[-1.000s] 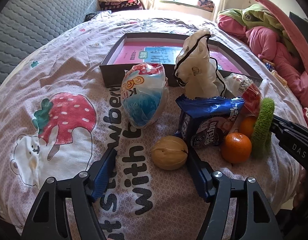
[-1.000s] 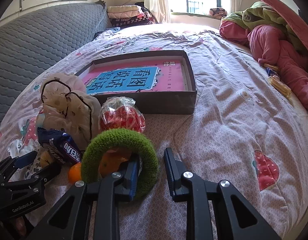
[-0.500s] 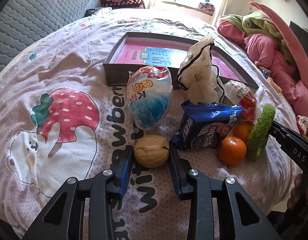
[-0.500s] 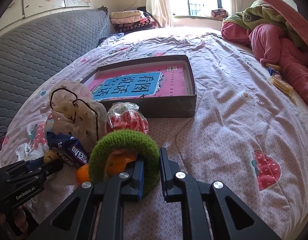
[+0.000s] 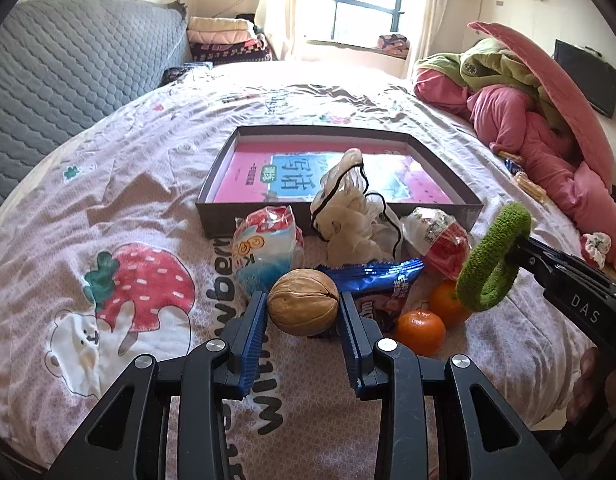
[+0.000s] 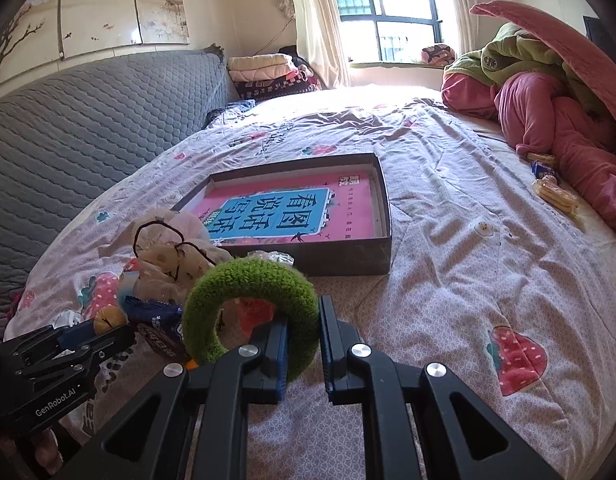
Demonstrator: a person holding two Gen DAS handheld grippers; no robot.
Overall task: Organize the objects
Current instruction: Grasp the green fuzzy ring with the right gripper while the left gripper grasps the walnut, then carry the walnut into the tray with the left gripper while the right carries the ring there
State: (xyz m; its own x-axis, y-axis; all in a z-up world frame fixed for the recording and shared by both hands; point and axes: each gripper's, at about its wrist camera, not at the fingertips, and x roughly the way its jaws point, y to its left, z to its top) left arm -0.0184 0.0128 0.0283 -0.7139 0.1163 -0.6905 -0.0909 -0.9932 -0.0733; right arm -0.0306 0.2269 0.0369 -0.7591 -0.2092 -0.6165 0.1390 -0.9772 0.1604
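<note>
My left gripper (image 5: 303, 312) is shut on a brown walnut (image 5: 303, 302) and holds it above the bedspread. My right gripper (image 6: 304, 336) is shut on a green fuzzy hair ring (image 6: 244, 304), lifted off the bed; the ring also shows in the left wrist view (image 5: 494, 258). A shallow dark box (image 5: 340, 210) with a pink and blue book inside lies in the middle of the bed; it also shows in the right wrist view (image 6: 348, 258).
In front of the box lie a blue-white snack bag (image 5: 264, 248), a cream cloth pouch (image 5: 348, 216), a red-wrapped packet (image 5: 444, 240), a blue snack packet (image 5: 380, 284) and two tangerines (image 5: 420, 330). Pink and green bedding (image 5: 540, 120) is piled at the right.
My left gripper closed on the walnut and lifted it off the bed. My right gripper closed on the green ring and raised it.
</note>
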